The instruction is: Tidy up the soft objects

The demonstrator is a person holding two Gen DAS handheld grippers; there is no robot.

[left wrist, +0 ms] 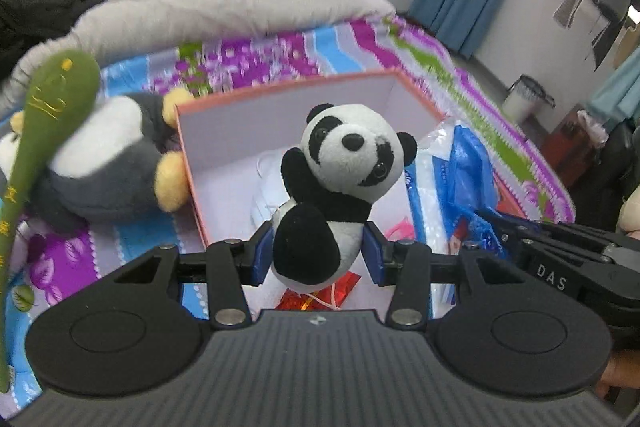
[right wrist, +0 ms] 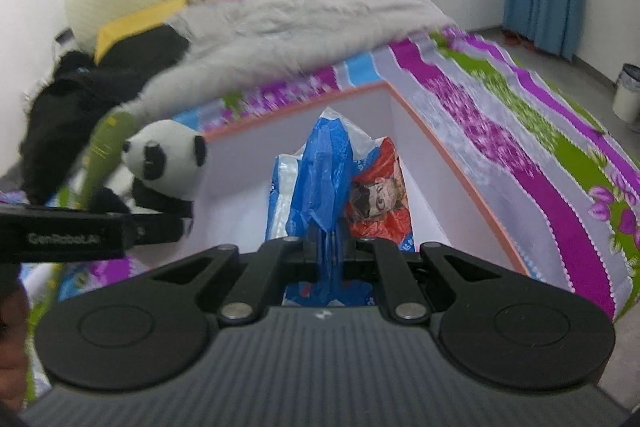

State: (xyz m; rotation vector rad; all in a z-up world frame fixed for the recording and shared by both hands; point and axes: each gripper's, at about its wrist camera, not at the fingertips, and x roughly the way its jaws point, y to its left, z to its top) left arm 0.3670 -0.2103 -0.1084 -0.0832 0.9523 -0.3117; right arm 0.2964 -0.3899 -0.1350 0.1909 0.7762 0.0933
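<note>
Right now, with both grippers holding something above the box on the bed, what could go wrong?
1. The left gripper pinches only the lower body of the black-and-white plush panda; its heavy head leans over, so it might slip out.
2. The right gripper clamps the crinkly blue plastic bag, which could tear or catch on the wall of the pink-rimmed white box.
3. Both grippers crowd the same box and could collide.

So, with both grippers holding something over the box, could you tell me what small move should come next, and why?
Probably lower both and let go. The left gripper clamps the panda toy above the open box, and the right gripper pinches the plastic bag over its inside.
</note>
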